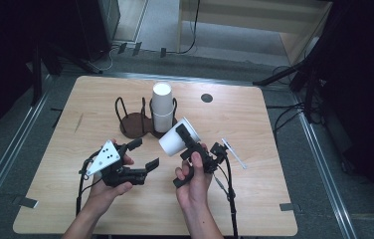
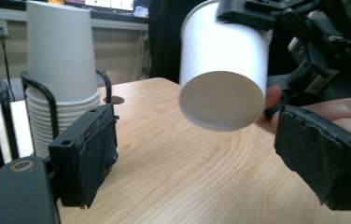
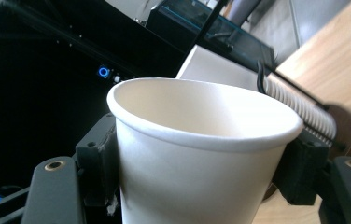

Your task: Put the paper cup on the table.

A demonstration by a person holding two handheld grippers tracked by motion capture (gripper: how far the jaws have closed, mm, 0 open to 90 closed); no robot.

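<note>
High view: right gripper [image 1: 187, 142] clamps cup [image 1: 177, 138], tilted, clear of table [image 1: 254, 189]; left gripper [image 1: 142, 154] jaws wide, empty; stack [image 1: 162, 107] well behind.

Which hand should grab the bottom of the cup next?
Probably the left. The left gripper is open and empty, and its jaws already face the bottom of the paper cup. The right gripper is busy, shut on that cup, holding it tilted above the table.
</note>
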